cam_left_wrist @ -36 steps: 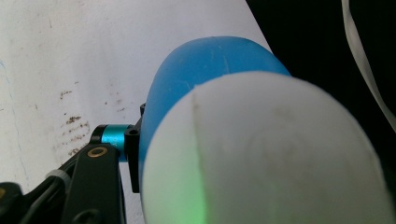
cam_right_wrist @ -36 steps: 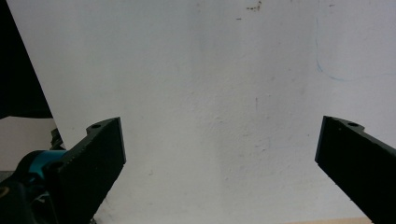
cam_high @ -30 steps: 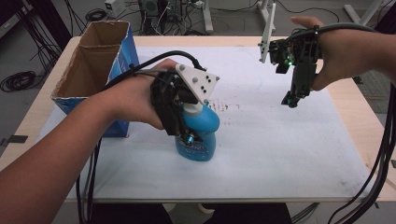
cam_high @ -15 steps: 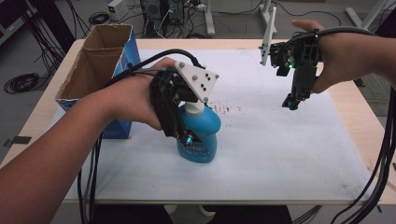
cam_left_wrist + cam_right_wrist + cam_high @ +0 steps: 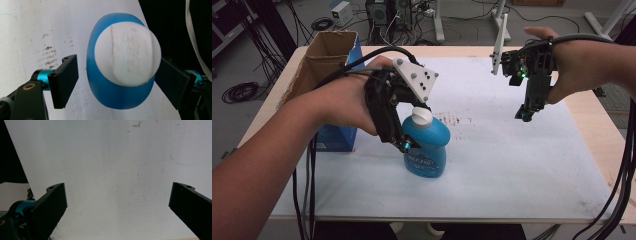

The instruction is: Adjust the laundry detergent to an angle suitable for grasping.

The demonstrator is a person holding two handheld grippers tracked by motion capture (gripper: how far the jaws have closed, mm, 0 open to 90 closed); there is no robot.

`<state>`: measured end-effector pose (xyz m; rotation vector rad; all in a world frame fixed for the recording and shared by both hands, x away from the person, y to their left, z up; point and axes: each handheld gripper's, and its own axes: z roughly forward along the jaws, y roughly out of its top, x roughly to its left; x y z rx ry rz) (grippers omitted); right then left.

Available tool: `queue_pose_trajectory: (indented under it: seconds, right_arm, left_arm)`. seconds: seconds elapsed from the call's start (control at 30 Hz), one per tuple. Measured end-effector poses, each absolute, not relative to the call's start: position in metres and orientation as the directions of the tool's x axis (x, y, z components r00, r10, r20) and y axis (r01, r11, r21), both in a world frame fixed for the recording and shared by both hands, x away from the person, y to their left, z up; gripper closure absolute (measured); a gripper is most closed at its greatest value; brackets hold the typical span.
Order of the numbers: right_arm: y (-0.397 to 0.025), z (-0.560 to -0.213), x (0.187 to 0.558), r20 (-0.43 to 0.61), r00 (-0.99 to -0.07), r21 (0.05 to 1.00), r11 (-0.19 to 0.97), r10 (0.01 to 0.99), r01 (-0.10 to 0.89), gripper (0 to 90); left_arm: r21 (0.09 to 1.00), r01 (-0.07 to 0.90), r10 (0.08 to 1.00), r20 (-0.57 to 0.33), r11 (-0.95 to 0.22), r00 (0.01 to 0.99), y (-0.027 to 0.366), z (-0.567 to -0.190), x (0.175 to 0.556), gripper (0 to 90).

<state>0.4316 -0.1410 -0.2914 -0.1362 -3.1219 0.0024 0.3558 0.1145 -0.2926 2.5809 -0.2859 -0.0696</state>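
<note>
**Left tongs straddle the blue bottle; right tongs hang open over bare sheet**

The blue bottle stands upright on the white sheet that covers the counter, left of the middle and just beside the cardboard box, which stands open-topped at the counter's left edge. A patch of brown stains marks the sheet just to the right of the bottle's shoulder.

The left tongs come down on the bottle from above, held in the person's left hand. In the left gripper view the bottle is seen from straight overhead, its white cap between the two black jaws. The jaws are spread to either side of the body: a clear gap of white sheet shows between one jaw and the blue wall, while the other jaw sits close against the far side, where contact cannot be told. The tongs are apart, not clamped.

The right tongs hang in the right hand well apart from the bottle, above the right half of the sheet, pointing down. In the right gripper view the jaws stand wide apart, with the white sheet between them and a faint blue pen line near the upper right.
</note>
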Motion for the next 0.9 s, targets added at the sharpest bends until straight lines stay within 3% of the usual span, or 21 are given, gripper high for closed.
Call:
queue_pose_trajectory:
  seconds: [0.3,0.9]
  right_arm:
    - [-0.141,-0.291,0.432,0.018,-0.996,-0.005,0.996,0.087,0.087,0.7]
    - [-0.136,-0.289,0.432,0.020,-0.997,-0.005,0.997,0.081,0.081,0.7]
  left_arm:
    - [0.486,-0.175,-0.197,0.005,-0.857,0.980,0.121,-0.284,0.356,16.3]
    - [0.307,-0.076,-0.082,-0.007,-0.949,0.997,0.140,-0.255,0.363,5.0]
